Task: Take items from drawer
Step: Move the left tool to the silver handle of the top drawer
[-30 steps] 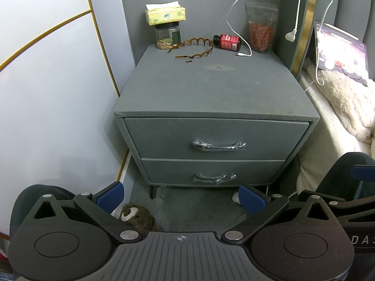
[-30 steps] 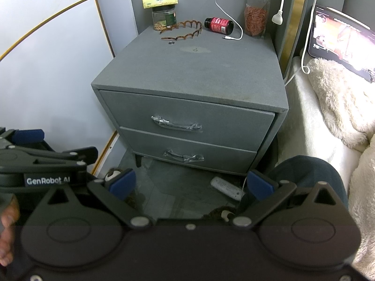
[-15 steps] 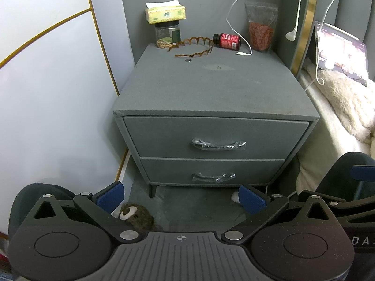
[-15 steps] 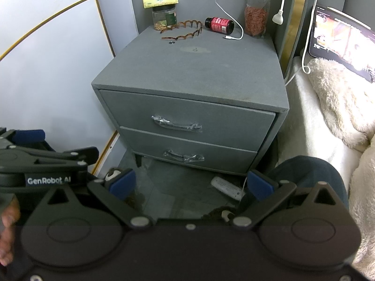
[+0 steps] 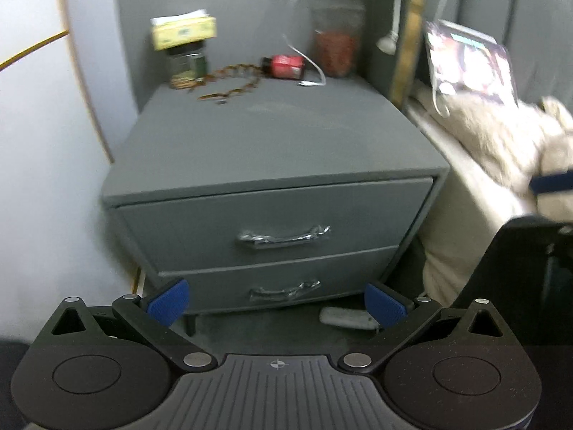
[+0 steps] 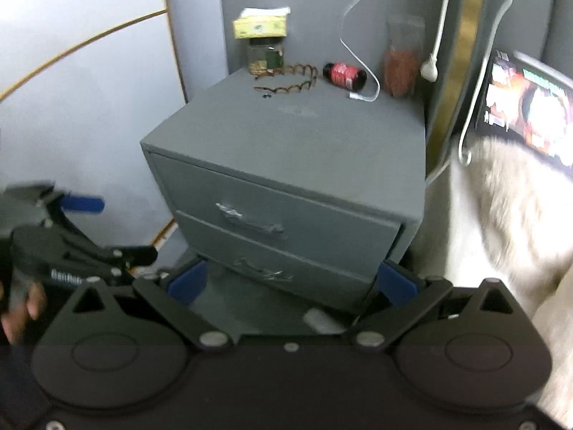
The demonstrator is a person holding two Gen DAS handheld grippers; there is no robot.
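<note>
A grey nightstand (image 5: 272, 143) (image 6: 304, 150) has two closed drawers. The top drawer (image 5: 279, 218) (image 6: 272, 211) and the bottom drawer (image 5: 283, 283) (image 6: 272, 265) each have a metal handle wrapped in plastic. My left gripper (image 5: 277, 302) is open and empty, low in front of the bottom drawer. My right gripper (image 6: 292, 283) is open and empty, in front of the nightstand's right front corner. The left gripper also shows in the right wrist view (image 6: 82, 204) at the left. Both views are blurred.
On the nightstand's back edge stand a jar (image 5: 188, 68) with a tissue box on it, a wavy brown hairband (image 5: 232, 80), a red bottle (image 5: 284, 66), a bag of red bits (image 5: 336, 50) and a white cable. A bed with a fluffy blanket (image 5: 501, 136) and a lit tablet (image 6: 526, 107) is at the right. A grey object (image 5: 345, 317) lies on the floor.
Both grippers have moved forward toward the nightstand and swung, so it looks larger and skewed. Both views are now motion-blurred. Both grippers stay open.
</note>
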